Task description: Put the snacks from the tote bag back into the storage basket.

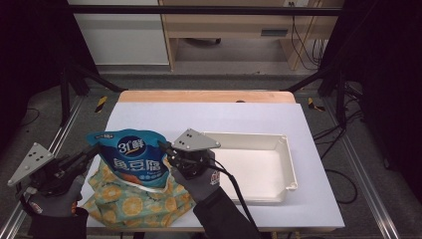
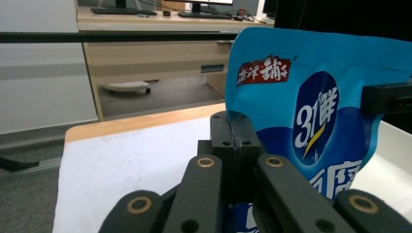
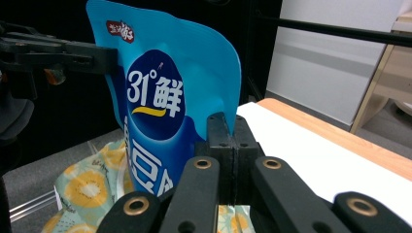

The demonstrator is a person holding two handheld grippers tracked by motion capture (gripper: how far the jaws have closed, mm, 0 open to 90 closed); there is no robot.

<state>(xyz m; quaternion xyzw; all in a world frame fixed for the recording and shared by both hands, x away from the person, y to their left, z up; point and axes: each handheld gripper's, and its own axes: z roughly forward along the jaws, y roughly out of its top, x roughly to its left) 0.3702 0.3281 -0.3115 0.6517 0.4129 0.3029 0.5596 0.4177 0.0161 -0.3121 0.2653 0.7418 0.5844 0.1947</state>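
Blue glossy film makes up the snack pouch (image 1: 130, 158), which is held upright between the two grippers above the near left part of the white table (image 1: 259, 117). The left gripper (image 1: 90, 152) has its black jaws pressed together on the pouch's left edge; in the left gripper view the closed jaws pinch the seam of the pouch (image 2: 311, 111). The right gripper (image 1: 168, 148) is likewise clamped on the opposite edge, and in the right gripper view its jaws meet on the side seam of the pouch (image 3: 165, 92). The pouch is smooth and shiny, flat near its rounded top and fuller lower down. Under it lies a soft, crinkled bag (image 1: 134, 204) printed with orange slices on pale green. Just to the right sits a shallow, rectangular white plastic tray (image 1: 288, 164) with rounded corners and a matte finish.
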